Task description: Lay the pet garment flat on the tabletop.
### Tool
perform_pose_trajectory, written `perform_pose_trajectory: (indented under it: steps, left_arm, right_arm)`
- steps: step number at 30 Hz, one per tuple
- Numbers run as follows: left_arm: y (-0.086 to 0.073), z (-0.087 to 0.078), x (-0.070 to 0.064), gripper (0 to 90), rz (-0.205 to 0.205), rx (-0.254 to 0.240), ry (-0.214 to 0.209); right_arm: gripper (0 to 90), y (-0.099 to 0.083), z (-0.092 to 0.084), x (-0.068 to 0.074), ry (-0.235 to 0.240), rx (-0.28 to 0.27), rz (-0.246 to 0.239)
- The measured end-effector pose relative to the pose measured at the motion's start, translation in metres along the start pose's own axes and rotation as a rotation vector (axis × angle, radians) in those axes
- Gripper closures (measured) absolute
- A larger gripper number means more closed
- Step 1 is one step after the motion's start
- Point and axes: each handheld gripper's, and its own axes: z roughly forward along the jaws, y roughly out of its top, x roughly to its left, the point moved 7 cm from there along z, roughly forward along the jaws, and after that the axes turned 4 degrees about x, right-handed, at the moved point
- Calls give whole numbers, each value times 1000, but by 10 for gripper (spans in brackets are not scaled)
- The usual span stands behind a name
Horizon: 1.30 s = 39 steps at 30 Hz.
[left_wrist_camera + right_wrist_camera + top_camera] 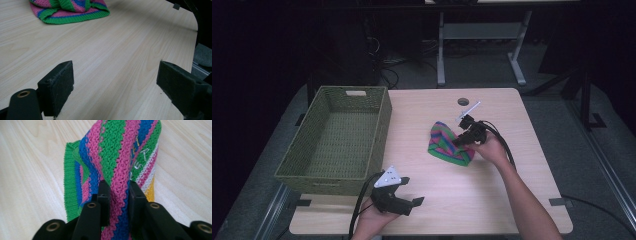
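A knitted hat (449,145) with pink, green and blue stripes lies near the middle of the wooden table (512,170). My right gripper (460,142) is shut on a fold of the hat (117,165), which bunches up between the two pads (103,197). One end of the hat rests on the table, its green rim (72,18) spread flat. My left gripper (412,198) sits near the front edge of the table, open, with bare wood between its pads (60,87).
A green woven basket (339,140) stands at the left of the table, with nothing inside. A round cable hole (463,101) is at the far edge. Desk legs and cables lie on the floor beyond the table.
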Motion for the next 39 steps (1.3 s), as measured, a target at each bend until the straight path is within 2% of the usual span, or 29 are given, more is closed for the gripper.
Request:
perform_pose_trajectory:
  steps: [1, 2, 3, 5, 6, 7, 8, 11, 12, 15, 16, 17, 20, 22, 28, 35, 39]
  left_arm:
    - [0, 0, 1, 140, -3, -2, 1]
    - [0, 0, 1, 140, -3, -2, 1]
    - [0, 0, 1, 140, -2, -1, 1]
    - [0, 0, 0, 140, 0, -2, 1]
    - [0, 0, 0, 140, 0, -2, 1]
    - [0, 0, 0, 140, 2, 0, 1]
    - [0, 0, 0, 140, 3, 2, 1]
    - [0, 0, 0, 140, 0, 1, 0]
    - [0, 0, 0, 140, 2, 1, 0]
    - [0, 1, -2, 140, 5, 1, -2]
    - [0, 1, -2, 140, 5, 1, -2]
    - [0, 1, -3, 140, 7, 3, -3]
    - [1, 0, -4, 140, 8, 0, -2]
    - [1, 0, -3, 140, 9, -1, 0]
    - [1, -2, 2, 140, -3, -9, 2]
    - [1, -2, 0, 140, -2, -8, 2]
    - [1, -2, 1, 140, -4, -10, 5]
  right_arm:
    - [693, 0, 3, 2, 22, 4, -5]
    - [693, 0, 3, 2, 22, 4, -5]
    - [610, 0, 6, 2, 20, 17, -1]
    - [509, -1, 9, 3, 14, 27, -5]
    - [509, -1, 9, 3, 14, 27, -5]
    - [453, -3, 15, 3, -4, 54, -17]
    - [440, -3, 16, 4, -7, 55, -25]
    - [448, -2, 19, 5, -28, 54, -39]
    - [495, -2, 20, 6, -56, 55, -56]
    - [614, -2, 19, 6, -73, 48, -61]
    - [614, -2, 19, 6, -73, 48, -61]
    - [684, -2, 19, 7, -79, 46, -59]
    - [723, -2, 19, 8, -87, 50, -62]
    - [729, -1, 18, 8, -90, 49, -67]
    - [740, -1, 7, 6, -55, 12, -45]
    - [741, 0, -9, 7, -32, -17, -37]
    - [741, 0, -27, 10, -11, -53, -35]
